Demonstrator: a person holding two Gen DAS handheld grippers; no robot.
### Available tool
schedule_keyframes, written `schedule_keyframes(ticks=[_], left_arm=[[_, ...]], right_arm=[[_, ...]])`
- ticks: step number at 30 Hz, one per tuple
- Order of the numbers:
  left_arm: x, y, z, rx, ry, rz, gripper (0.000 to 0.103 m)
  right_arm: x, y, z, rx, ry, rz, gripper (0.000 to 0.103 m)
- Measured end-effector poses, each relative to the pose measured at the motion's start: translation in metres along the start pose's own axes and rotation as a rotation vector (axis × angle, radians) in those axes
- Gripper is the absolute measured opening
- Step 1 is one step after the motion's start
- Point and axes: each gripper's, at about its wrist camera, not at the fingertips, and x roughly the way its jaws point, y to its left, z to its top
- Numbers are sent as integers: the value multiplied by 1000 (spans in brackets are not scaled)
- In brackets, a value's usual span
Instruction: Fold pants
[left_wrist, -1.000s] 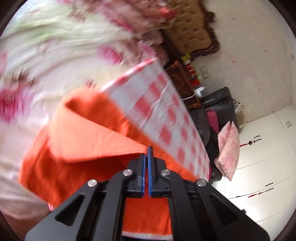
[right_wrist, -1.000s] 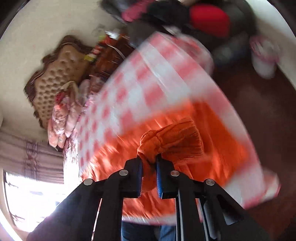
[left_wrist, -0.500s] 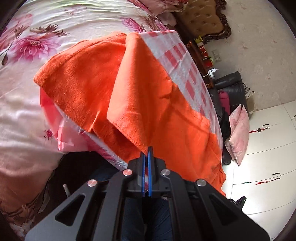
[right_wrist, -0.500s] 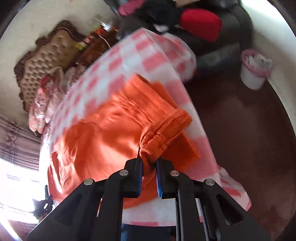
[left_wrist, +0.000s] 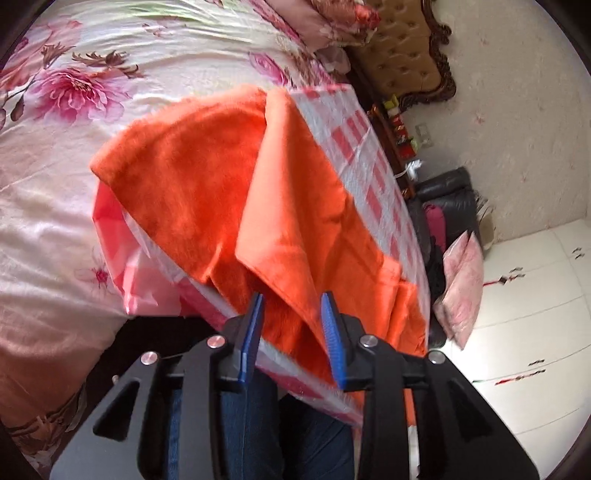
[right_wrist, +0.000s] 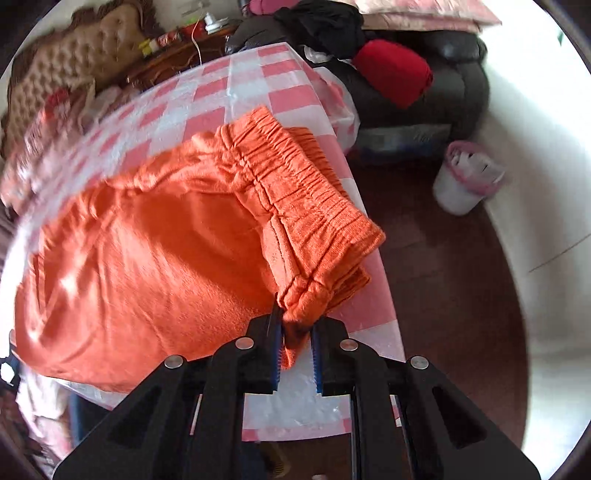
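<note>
The orange pants (right_wrist: 155, 251) lie spread across the table (right_wrist: 258, 70), which carries a pink-and-white checked cloth, reaching from its near edge toward the middle. The right gripper (right_wrist: 295, 332) pinches a bunched corner of the elastic waistband (right_wrist: 295, 177) at the table's near right corner. The left gripper (left_wrist: 291, 325) has just been opening; its 2 blue pads (left_wrist: 251, 332) stand apart, a folded pant-leg edge between them, unpressed, by the near edge.

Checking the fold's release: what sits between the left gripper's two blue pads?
In the left wrist view, the folded corner of the orange pants hangs between the left gripper's parted pads.
</note>
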Motion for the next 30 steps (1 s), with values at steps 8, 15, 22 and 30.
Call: schedule_keyframes(ticks=[8,15,22,30], left_arm=[[5,14,26,-110,-33,-181,35],[59,-81,21,311,103,-30,67],[16,-50,6,177,-81,16,61],[-16,16,2,-135,-31,-53,44]], right_arm=[[2,6,-1,21,9,-34,13],[3,9,1,29,21,-57,13],[3,5,-1,45,20,-32,13],[4,9,2,34,25,-56,13]])
